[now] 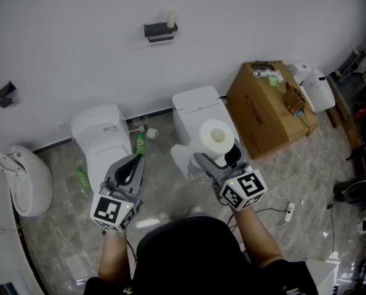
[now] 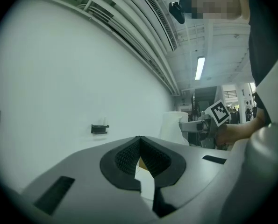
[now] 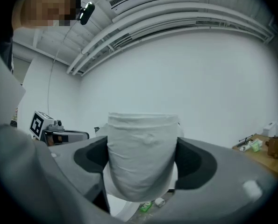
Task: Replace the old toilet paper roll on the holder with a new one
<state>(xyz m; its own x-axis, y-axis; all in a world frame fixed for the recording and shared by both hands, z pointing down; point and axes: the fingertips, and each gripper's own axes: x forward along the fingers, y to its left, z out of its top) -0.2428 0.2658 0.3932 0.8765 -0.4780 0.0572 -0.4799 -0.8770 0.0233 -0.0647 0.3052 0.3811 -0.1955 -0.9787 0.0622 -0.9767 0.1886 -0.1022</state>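
Observation:
A black holder (image 1: 160, 31) is fixed high on the white wall, and the small cream old roll (image 1: 171, 18) stands on its right end. My right gripper (image 1: 218, 155) is shut on a full white new roll (image 1: 216, 139), held upright well below the holder. In the right gripper view the new roll (image 3: 141, 143) fills the gap between the jaws of the right gripper (image 3: 141, 171) and hides most of the holder (image 3: 96, 129). My left gripper (image 1: 136, 160) is shut and holds nothing. In the left gripper view the left gripper (image 2: 139, 144) points level at the wall, with the holder (image 2: 99, 129) ahead to the left.
Two white toilets (image 1: 103, 134) (image 1: 198, 109) stand against the wall below the holder, with green bottles (image 1: 140, 143) on the floor between them. A cardboard box (image 1: 269, 106) sits to the right, a white bin (image 1: 29, 180) to the left. A power strip (image 1: 288, 211) lies on the floor.

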